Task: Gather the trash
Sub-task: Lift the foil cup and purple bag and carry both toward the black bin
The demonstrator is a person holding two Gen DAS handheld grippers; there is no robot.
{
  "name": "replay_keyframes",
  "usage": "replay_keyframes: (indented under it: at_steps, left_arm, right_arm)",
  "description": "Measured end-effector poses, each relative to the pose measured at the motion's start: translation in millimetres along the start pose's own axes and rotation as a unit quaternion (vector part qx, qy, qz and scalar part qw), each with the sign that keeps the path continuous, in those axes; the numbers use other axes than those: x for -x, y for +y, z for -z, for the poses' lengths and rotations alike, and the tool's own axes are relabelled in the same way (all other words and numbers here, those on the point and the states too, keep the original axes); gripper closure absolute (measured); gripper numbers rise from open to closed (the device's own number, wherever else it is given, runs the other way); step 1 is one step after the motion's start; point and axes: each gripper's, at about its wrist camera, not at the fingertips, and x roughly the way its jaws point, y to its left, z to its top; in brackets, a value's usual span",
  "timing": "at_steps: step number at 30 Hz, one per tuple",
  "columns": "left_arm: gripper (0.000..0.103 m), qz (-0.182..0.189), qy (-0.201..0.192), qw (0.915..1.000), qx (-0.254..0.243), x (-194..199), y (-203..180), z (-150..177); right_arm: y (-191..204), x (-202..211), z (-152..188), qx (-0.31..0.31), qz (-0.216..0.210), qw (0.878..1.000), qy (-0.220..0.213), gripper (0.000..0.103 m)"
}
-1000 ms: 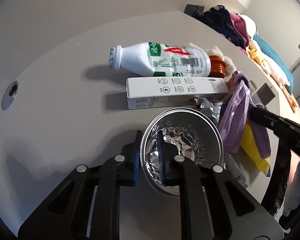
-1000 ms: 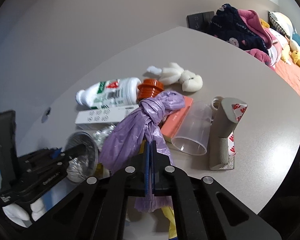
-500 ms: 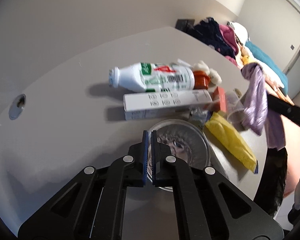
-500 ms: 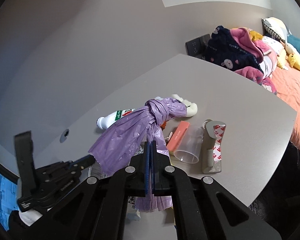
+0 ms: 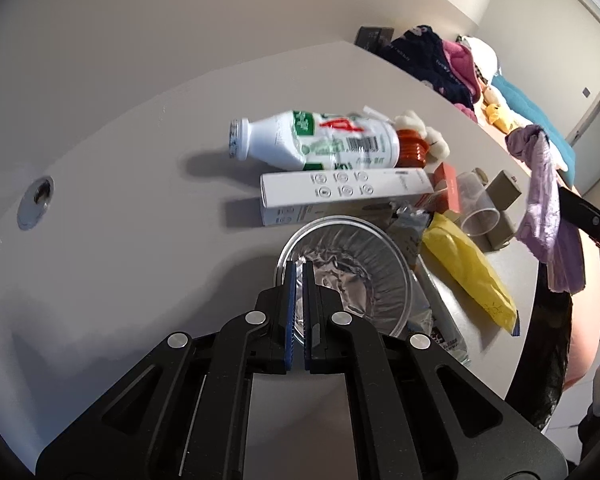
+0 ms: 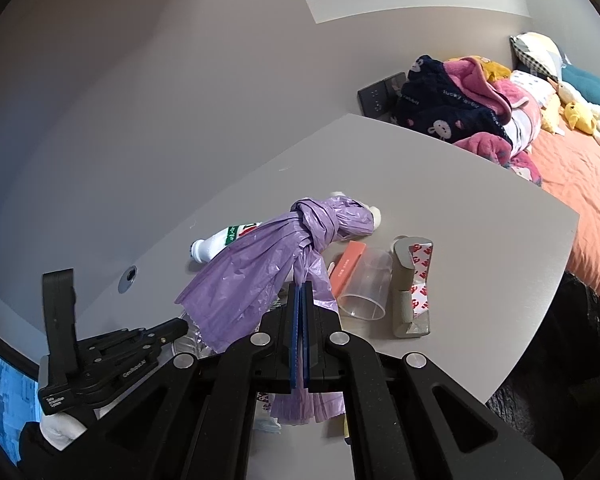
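The left gripper (image 5: 299,304) was clamped on the thin, crushable foil bowl's (image 5: 364,256) near rim, while the right gripper (image 6: 302,320) pinched the light, limp purple bag (image 6: 260,276) above the table (image 6: 480,240).

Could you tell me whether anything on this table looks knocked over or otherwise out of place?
Yes: the white bottle lies on its side with no cap, and the clear cup is tipped over too, beside the orange box.

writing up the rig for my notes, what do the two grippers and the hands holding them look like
Both the left gripper and the right gripper are matte black plastic with flat blue-padded jaws, silver round pivot bolts and triangular cut-outs. The left one's side carries small white lettering, too small to read. The hand holding it wears a white glove.
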Motion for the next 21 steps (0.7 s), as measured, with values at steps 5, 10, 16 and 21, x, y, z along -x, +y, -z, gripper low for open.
replay_keyframes:
  at_steps: [5,10,16,21]
  left_arm:
    - [0.080,-0.005,-0.012,0.9999,-0.003,8,1,-4]
    - [0.021,-0.013,-0.041,0.9988,-0.023,18,-5,-3]
    - [0.026,-0.030,-0.012,0.9994,-0.009,-2,0,0]
    - [0.069,-0.016,0.027,0.9994,0.015,-24,9,5]
  right_arm:
    - [0,0,0,0.001,0.001,1.000,0.000,0.101]
    - [1,0,1,0.005,0.002,1.000,0.000,0.101]
    - [3,0,1,0.009,0.000,1.000,0.000,0.101]
    - [2,0,1,0.009,0.001,1.000,-0.001,0.101]
